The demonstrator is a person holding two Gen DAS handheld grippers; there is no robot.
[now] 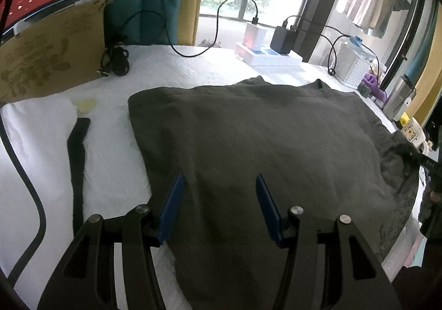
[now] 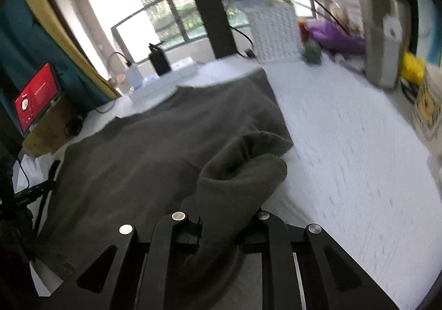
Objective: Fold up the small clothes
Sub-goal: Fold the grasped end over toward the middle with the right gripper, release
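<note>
Shirt [image 1: 248, 138], dark grey, lies spread flat on the white surface [image 1: 116, 172], w/ its right part bunched up near the right edge. Left tool [image 1: 218, 183] hangs over the shirt's near edge w/ blue fingers [image 1: 172, 208] wide apart, holding nothing. Right tool [image 2: 221, 223] is squeezed tight on a lifted fold of the shirt [image 2: 243, 177]; white basket [image 2: 276, 31] sits at the far edge.

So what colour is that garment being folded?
Dark olive-grey garment, plain, clearest in the left wrist view.
</note>
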